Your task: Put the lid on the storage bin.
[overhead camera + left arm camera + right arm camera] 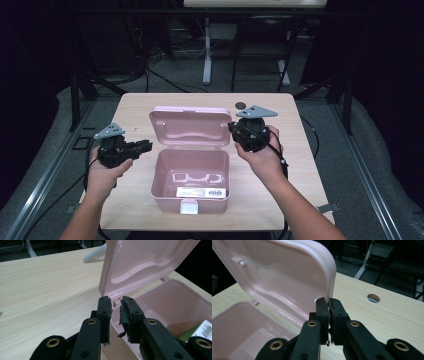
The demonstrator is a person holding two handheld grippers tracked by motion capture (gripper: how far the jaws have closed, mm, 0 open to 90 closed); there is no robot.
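This looks like a lab or recording studio, not a home. A lone light-wood table (295, 150) with a round cable hole (241, 105) stands on grey carpet (330, 130), ringed by black curtains (390, 75) that shut out the rest of the room. Metal floor rails (40, 180) run along both sides, dark stand legs (82, 87) brace at the corners, and loose cables (165, 80) trail across the floor. Behind it sits a white-legged desk (206, 50), with more cabling beneath it.
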